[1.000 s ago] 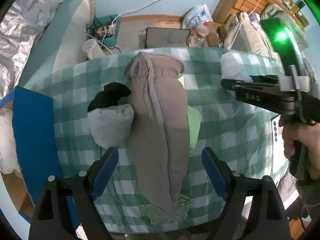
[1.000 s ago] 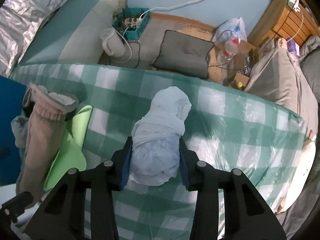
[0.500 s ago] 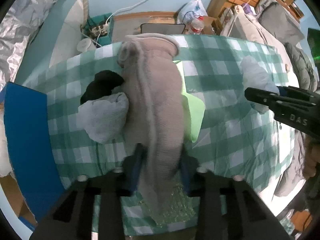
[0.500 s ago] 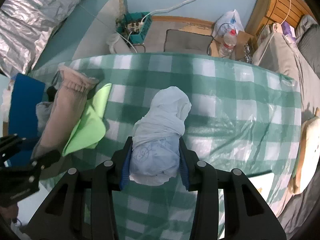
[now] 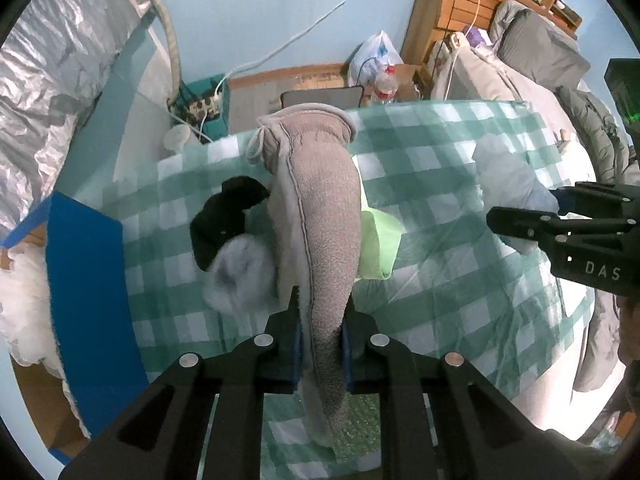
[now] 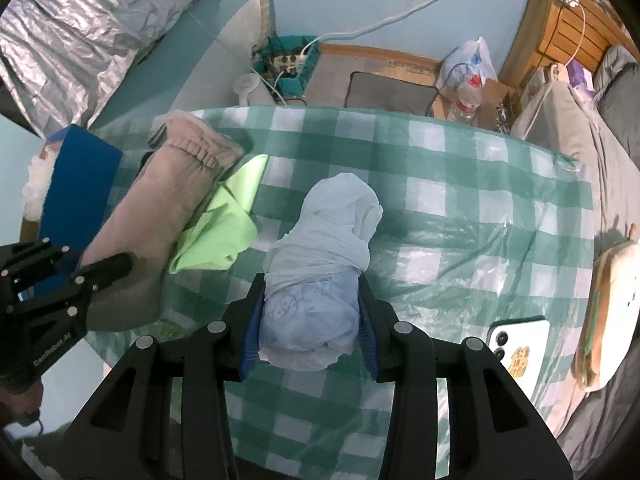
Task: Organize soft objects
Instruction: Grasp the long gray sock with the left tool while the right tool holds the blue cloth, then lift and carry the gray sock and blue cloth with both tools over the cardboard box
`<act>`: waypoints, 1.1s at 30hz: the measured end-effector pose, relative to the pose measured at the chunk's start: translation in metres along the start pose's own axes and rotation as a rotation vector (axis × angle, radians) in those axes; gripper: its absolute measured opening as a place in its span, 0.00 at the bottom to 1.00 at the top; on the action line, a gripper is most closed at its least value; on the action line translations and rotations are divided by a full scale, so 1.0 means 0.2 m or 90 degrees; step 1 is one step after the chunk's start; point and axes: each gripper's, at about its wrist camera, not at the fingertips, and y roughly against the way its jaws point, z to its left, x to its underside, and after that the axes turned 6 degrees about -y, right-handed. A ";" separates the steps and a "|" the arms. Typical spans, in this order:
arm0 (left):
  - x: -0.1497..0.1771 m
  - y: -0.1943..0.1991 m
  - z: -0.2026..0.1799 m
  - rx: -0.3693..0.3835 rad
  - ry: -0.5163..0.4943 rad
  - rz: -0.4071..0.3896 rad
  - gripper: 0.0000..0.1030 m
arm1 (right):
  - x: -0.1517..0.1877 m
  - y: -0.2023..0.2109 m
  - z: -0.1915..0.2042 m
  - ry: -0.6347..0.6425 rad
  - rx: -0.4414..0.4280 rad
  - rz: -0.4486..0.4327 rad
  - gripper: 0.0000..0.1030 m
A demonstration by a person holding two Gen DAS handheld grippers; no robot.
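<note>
My left gripper (image 5: 320,340) is shut on a long beige-grey sweatpants roll (image 5: 320,216), pinching its near end so the roll hangs raised over the green checked tablecloth (image 5: 432,280). From the right wrist view the same roll (image 6: 160,208) and left gripper (image 6: 80,280) show at the left. My right gripper (image 6: 310,320) is shut on a pale blue rolled garment (image 6: 320,248), held above the cloth; that gripper (image 5: 532,220) and the bundle (image 5: 504,176) also appear at the right in the left wrist view.
A lime-green cloth (image 5: 378,236) lies under the beige roll, with a black sock (image 5: 228,216) and a grey-white bundle (image 5: 240,276) to its left. A blue box (image 5: 88,300) stands at the table's left edge. A white phone (image 6: 520,340) lies at the right.
My left gripper shut on the beige roll's near end and lifted it. My right gripper rose with the pale blue bundle and drew back from the table.
</note>
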 end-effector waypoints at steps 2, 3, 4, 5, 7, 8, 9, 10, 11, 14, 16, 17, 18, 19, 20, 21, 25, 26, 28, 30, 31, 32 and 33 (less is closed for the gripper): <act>0.01 0.02 0.00 -0.001 -0.005 -0.006 0.14 | 0.02 0.01 0.01 0.000 -0.002 -0.004 0.39; 0.01 0.03 0.00 -0.004 -0.007 -0.011 0.14 | 0.02 0.02 0.02 0.000 -0.002 -0.006 0.39; 0.01 0.05 0.00 -0.008 -0.008 -0.019 0.14 | 0.03 0.03 0.03 0.000 -0.002 -0.007 0.39; 0.01 0.06 -0.01 -0.007 -0.008 -0.023 0.14 | 0.04 0.04 0.03 0.001 -0.003 -0.009 0.39; 0.02 0.08 -0.01 -0.007 -0.010 -0.031 0.14 | 0.05 0.06 0.05 0.002 -0.003 -0.015 0.39; 0.02 0.10 -0.01 -0.007 -0.011 -0.036 0.14 | 0.05 0.06 0.05 0.002 -0.003 -0.015 0.39; 0.02 0.12 -0.01 -0.006 -0.010 -0.039 0.14 | 0.06 0.07 0.06 0.001 -0.005 -0.017 0.39; 0.02 0.13 -0.01 -0.005 -0.010 -0.042 0.14 | 0.06 0.08 0.06 0.000 -0.006 -0.019 0.39; 0.02 0.14 -0.01 -0.004 -0.009 -0.046 0.14 | 0.06 0.09 0.07 -0.001 -0.007 -0.022 0.39; 0.03 0.19 0.00 -0.002 -0.010 -0.057 0.14 | 0.07 0.13 0.10 0.001 -0.008 -0.028 0.39; 0.04 0.22 0.01 0.001 -0.009 -0.063 0.14 | 0.07 0.16 0.12 0.006 -0.009 -0.034 0.39; 0.04 0.23 0.01 0.002 -0.008 -0.066 0.14 | 0.07 0.17 0.13 0.008 -0.009 -0.036 0.39; 0.05 0.24 0.01 0.004 -0.007 -0.069 0.14 | 0.07 0.18 0.14 0.011 -0.009 -0.039 0.39; 0.05 0.26 0.01 0.006 -0.006 -0.071 0.14 | 0.08 0.21 0.16 0.013 -0.012 -0.044 0.39; 0.06 0.27 0.02 0.008 -0.005 -0.075 0.14 | 0.08 0.21 0.16 0.013 -0.012 -0.044 0.39; 0.06 0.28 0.03 0.011 -0.004 -0.077 0.14 | 0.08 0.22 0.16 0.014 -0.013 -0.046 0.39; 0.08 0.33 0.05 0.019 0.001 -0.084 0.14 | 0.08 0.27 0.19 0.017 -0.015 -0.056 0.39; 0.08 0.34 0.06 0.019 0.003 -0.086 0.14 | 0.08 0.28 0.21 0.020 -0.016 -0.060 0.39; 0.08 0.36 0.08 0.022 0.004 -0.087 0.14 | 0.08 0.30 0.23 0.023 -0.016 -0.063 0.39; 0.09 0.39 0.09 0.019 0.004 -0.094 0.14 | 0.08 0.31 0.25 0.027 -0.017 -0.067 0.39; 0.09 0.41 0.10 0.017 0.003 -0.098 0.14 | 0.08 0.32 0.26 0.028 -0.018 -0.069 0.39; 0.10 0.42 0.10 0.015 0.003 -0.100 0.14 | 0.08 0.33 0.27 0.030 -0.019 -0.071 0.39; 0.10 0.43 0.10 0.014 0.003 -0.102 0.14 | 0.08 0.34 0.29 0.033 -0.019 -0.074 0.39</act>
